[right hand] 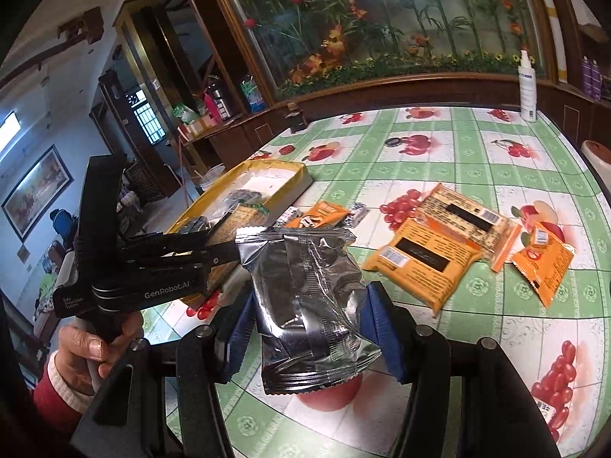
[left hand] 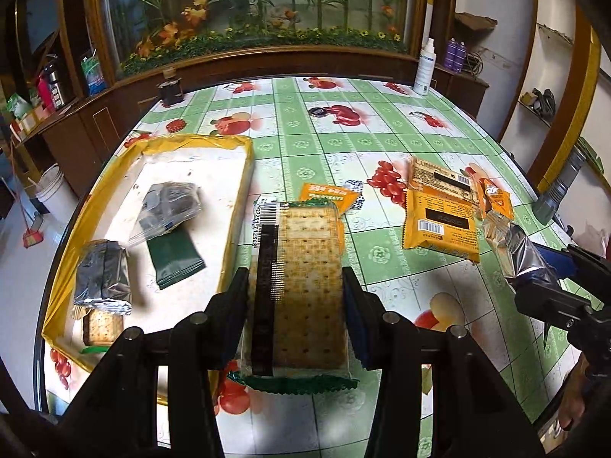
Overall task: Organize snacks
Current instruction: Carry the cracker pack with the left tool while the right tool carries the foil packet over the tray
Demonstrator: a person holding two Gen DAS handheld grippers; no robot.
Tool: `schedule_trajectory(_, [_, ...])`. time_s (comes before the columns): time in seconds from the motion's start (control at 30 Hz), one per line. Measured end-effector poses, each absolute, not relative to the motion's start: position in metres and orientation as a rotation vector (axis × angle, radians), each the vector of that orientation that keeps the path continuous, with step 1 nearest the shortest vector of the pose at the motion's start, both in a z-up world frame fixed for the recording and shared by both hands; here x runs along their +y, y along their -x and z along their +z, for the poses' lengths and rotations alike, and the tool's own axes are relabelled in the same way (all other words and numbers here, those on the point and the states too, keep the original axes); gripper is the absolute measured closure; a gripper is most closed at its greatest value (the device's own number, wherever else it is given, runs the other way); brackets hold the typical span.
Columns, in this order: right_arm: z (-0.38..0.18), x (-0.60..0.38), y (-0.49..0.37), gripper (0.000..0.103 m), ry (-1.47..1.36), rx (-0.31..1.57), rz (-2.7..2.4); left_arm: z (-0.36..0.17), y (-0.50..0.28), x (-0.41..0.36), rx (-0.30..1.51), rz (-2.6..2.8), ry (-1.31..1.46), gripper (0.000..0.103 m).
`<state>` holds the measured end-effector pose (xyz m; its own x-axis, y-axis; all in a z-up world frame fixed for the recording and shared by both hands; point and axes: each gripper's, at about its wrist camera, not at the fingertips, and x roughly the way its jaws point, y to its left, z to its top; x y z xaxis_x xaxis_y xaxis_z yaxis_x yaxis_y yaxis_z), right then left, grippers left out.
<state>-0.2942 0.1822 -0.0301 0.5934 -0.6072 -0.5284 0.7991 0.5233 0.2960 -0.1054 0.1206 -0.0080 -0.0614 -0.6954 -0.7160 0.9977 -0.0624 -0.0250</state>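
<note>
My left gripper [left hand: 296, 286] is shut on a green-edged cracker pack [left hand: 305, 286], held above the table just right of the yellow-rimmed tray [left hand: 244, 175]. The tray holds two silver packs [left hand: 168, 206] [left hand: 101, 278], a green wrapper [left hand: 175, 255] and a loose cracker [left hand: 101, 328]. My right gripper [right hand: 305, 305] is shut on a silver foil snack pack [right hand: 309, 305], also seen at the right of the left wrist view [left hand: 523, 252]. Orange snack packs [left hand: 439, 221] [right hand: 424, 259] and small orange sachets [left hand: 328, 192] [right hand: 542, 259] lie on the table.
The table has a green-and-white fruit-print cloth [left hand: 382, 255]. A white spray bottle [left hand: 425, 66] stands at the far edge, a dark small box [left hand: 170, 91] at the far left. A wooden cabinet with a flower panel [left hand: 259, 11] stands behind.
</note>
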Motion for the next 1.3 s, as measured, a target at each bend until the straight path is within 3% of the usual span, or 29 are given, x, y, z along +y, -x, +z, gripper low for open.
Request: schedule_trajectory(1.3, [-0.019, 0.122, 0.187, 0.045, -0.544, 0.434, -0.731, -0.009, -0.015, 0.11, 0.722, -1.344, -0.482, 0.058])
